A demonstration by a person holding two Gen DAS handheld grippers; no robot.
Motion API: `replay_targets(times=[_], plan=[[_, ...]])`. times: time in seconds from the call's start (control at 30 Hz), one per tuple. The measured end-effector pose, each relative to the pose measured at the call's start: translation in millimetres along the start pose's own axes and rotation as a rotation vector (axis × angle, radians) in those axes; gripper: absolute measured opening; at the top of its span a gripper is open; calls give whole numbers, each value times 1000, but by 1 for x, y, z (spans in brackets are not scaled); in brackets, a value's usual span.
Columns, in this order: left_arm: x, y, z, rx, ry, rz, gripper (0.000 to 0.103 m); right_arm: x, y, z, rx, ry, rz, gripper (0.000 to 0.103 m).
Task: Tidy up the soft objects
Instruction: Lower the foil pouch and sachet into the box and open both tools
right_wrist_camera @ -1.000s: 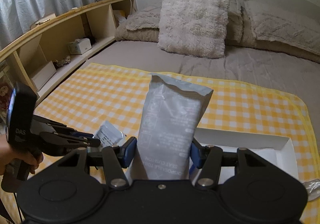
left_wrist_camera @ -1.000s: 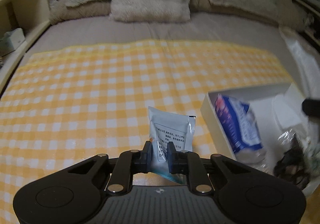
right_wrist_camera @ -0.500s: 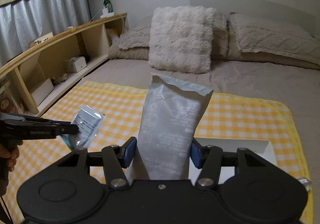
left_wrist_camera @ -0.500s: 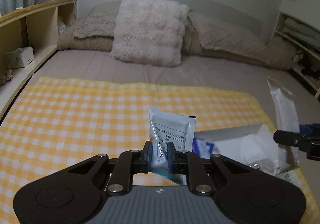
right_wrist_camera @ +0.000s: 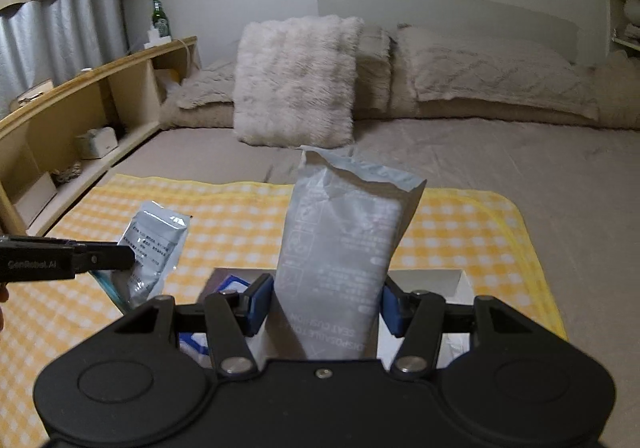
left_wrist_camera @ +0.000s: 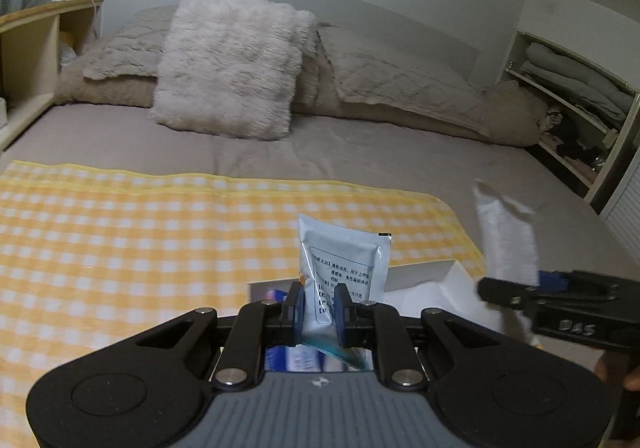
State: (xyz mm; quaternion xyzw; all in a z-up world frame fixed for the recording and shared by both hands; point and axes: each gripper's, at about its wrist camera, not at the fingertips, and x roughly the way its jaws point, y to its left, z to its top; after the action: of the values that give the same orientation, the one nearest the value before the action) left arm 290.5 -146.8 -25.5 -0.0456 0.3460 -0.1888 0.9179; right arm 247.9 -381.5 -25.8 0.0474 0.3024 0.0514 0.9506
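Left gripper (left_wrist_camera: 319, 310) is clamped narrow on a small sachet (left_wrist_camera: 346, 268), held upright above the white box (left_wrist_camera: 420, 272). Right gripper (right_wrist_camera: 324, 304) grips a tall grey pouch (right_wrist_camera: 344, 244) at mid width, also upright over the box. The box sits on a yellow checked cloth (left_wrist_camera: 140, 240) on the bed (left_wrist_camera: 380, 152). A fluffy pillow (right_wrist_camera: 294, 82) leans at the head.

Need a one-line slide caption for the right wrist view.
Right tongs grip a grey pouch above a white box; left tongs hold a small sachet alongside.
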Motion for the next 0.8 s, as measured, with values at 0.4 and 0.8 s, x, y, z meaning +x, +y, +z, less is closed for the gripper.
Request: replay_targets(times=[0.4, 0.8], plan=[[41, 10, 9, -56, 21, 21, 17, 89, -8, -13, 275, 195, 41, 57], [89, 6, 3, -54, 104, -17, 17, 90, -31, -18, 358, 225, -16, 76]])
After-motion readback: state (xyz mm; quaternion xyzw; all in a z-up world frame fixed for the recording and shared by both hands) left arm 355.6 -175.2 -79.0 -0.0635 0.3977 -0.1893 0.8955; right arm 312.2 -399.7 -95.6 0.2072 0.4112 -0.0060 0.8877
